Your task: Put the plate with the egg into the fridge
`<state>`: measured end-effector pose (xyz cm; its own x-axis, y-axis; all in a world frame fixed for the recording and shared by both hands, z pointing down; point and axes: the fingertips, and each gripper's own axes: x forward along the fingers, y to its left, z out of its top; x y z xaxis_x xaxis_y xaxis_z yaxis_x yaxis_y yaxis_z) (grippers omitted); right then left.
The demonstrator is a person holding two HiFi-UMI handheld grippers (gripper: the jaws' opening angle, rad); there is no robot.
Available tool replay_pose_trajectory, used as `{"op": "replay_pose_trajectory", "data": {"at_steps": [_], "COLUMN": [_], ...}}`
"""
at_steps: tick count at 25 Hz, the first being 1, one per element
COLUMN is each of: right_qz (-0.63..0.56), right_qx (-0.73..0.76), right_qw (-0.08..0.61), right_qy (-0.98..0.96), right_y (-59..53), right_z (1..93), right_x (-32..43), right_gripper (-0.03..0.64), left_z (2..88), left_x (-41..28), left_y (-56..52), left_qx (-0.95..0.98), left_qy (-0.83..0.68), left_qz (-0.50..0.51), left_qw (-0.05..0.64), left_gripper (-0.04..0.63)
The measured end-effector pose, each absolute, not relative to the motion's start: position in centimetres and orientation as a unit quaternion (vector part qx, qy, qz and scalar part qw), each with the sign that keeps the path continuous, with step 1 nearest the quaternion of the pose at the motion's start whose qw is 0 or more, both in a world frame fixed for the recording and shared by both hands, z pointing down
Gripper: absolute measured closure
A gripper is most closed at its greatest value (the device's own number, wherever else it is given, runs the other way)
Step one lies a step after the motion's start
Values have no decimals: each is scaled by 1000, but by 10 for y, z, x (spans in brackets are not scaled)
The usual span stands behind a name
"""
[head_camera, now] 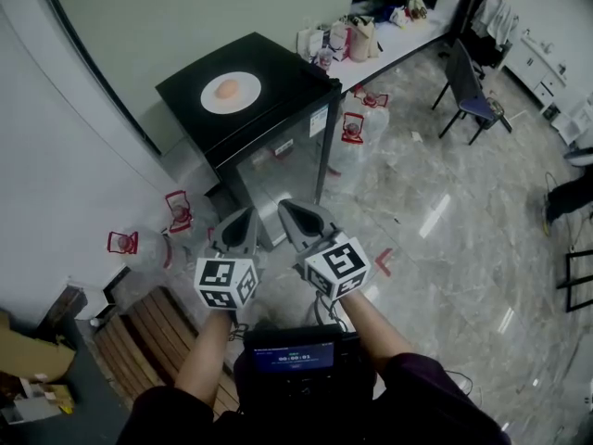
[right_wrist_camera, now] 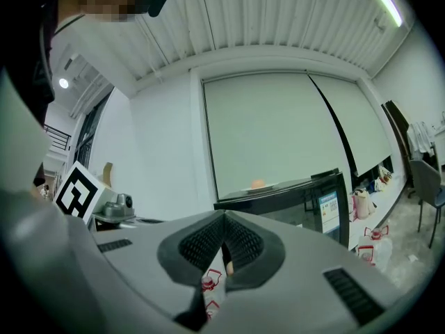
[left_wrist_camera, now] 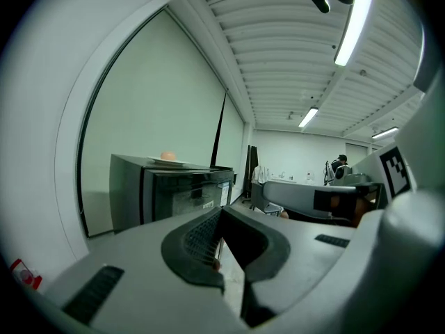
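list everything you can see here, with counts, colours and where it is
fridge: one, black, door shut, upper middle
plate: one, white, on top of the fridge
egg: one, pale orange, on the plate
water jugs: four seen, clear with red handles, either side of the fridge
bags: several, pale, behind the fridge
chair: one, dark, upper right
wooden slats: brown, lower left
cardboard box: one, brown, bottom left corner
left gripper: grey, shut, empty
right gripper: grey, shut, empty
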<state>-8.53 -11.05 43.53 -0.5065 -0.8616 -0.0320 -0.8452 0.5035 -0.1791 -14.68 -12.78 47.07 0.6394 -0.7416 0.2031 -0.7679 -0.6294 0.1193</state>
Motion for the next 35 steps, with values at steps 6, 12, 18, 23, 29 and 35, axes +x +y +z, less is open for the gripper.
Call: {"op": "replay_pose_trajectory", "data": {"at_steps": [6, 12, 18, 23, 29, 35], "right_qz": [-89, -104, -116, -126, -118, -112], "right_qx": [-489, -502, -538, -574, -599, -615], "right_qw": [39, 20, -1, -12, -14, -19], "right_qy": [867, 858, 835, 809, 792, 781], "right_y": [-118, -137, -148, -146, -142, -134], "right_z": [464, 486, 509, 519, 517, 514], "right_x": [-123, -158, -172, -167, -156, -143], "right_gripper": [609, 609, 609, 609, 609, 609], "left_z": [512, 558, 614, 647, 665, 664], "left_x": [-189, -204, -207, -200, -189, -189], "left_y": [-142, -168, -204, -221, -230, -230], "left_qx": [890, 896, 890, 888, 885, 884], "left_qy": [-431, -399, -382, -356, -346, -360], "left_qz": [92, 147, 204, 239, 270, 268], "left_qw": [113, 127, 141, 165, 152, 132], "left_gripper": [588, 584, 515, 515, 515, 534]}}
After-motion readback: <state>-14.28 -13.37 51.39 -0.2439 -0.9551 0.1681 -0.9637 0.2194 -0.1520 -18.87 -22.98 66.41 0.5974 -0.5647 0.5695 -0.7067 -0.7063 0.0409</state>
